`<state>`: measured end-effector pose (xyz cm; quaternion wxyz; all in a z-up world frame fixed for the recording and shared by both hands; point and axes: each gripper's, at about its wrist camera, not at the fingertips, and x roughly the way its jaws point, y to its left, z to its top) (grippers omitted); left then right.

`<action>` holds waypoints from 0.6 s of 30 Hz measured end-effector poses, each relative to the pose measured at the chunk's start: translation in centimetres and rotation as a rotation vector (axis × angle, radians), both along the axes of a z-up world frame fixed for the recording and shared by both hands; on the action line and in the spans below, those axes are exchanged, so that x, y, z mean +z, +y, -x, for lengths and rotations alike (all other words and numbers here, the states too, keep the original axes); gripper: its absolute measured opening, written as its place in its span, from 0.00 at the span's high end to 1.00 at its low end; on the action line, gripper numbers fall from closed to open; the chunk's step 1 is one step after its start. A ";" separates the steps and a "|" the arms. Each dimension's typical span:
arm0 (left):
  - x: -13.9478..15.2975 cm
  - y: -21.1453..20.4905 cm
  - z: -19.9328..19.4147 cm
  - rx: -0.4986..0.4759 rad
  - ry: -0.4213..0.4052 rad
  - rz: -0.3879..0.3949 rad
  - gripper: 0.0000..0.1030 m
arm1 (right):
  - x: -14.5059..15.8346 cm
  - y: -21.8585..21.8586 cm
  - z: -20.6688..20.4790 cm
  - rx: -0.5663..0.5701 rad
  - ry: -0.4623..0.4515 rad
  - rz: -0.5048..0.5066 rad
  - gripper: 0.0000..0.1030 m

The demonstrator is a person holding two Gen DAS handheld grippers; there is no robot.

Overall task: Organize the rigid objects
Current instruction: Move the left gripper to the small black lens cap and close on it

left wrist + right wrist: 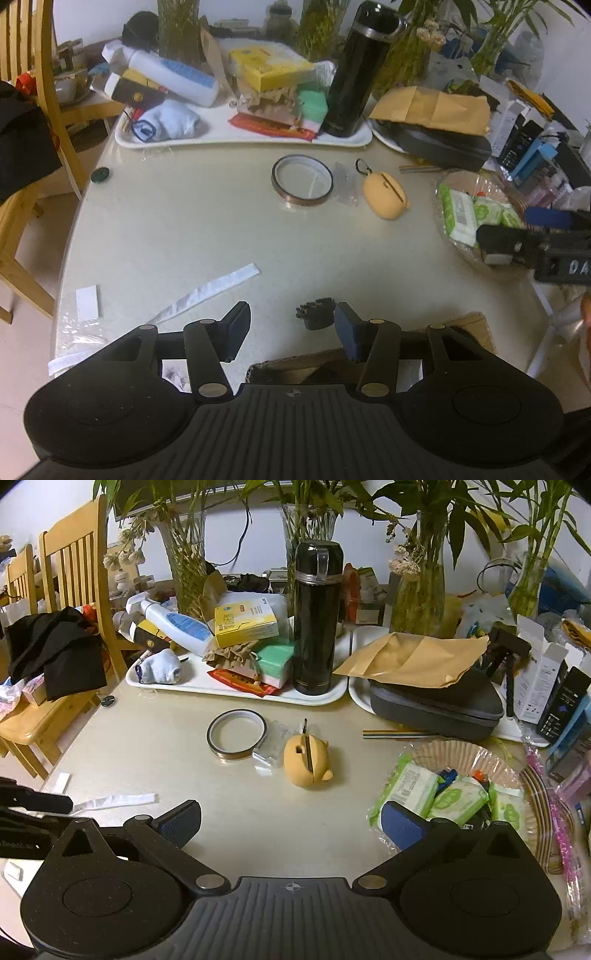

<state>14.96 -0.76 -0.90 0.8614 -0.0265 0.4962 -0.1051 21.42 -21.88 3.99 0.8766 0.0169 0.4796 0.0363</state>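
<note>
A brown tape roll [302, 181] [236, 737] and a yellow earbud case [385, 197] [307, 761] lie mid-table. A small black plastic part [316, 313] lies just ahead of my left gripper [292, 326], beside its right finger. The left gripper is open and empty. My right gripper [291, 821] is open wide and empty, low over the table in front of the earbud case; it also shows at the right edge of the left wrist view [532, 240]. A black thermos [360, 70] [317, 618] stands on the white tray [236, 138] [221, 686].
The tray holds a spray bottle [173, 622], a yellow box [245, 624] and cloths. A grey case [436, 701] under a brown envelope sits at right. A basket [532, 786] holds wipes packs. Paper strips [207, 290] lie at left. Wooden chairs [74, 565] and vases [417, 598] surround the table.
</note>
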 end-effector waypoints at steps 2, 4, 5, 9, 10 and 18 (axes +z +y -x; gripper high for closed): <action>-0.3 -0.1 -0.1 -0.008 0.010 -0.006 0.52 | 0.1 -0.1 -0.1 0.005 -0.001 -0.006 0.00; -0.5 -0.3 -0.1 -0.011 0.013 -0.009 0.52 | 0.1 -0.1 -0.3 0.003 -0.003 -0.010 0.00; -0.5 -0.3 -0.2 -0.010 0.015 -0.006 0.52 | 0.1 -0.1 -0.3 0.004 -0.003 -0.011 0.00; -0.5 -0.5 -0.7 -0.011 0.013 0.010 0.52 | -0.2 -0.1 -0.5 -0.004 -0.004 -0.003 0.00; -0.5 -0.6 -0.8 -0.014 0.012 0.010 0.52 | -0.2 -0.1 -0.5 -0.011 -0.012 0.000 0.00; -1.3 -1.1 -2.2 -0.010 0.016 0.051 0.52 | 0.0 -0.8 -0.7 -0.044 -0.016 -0.024 0.00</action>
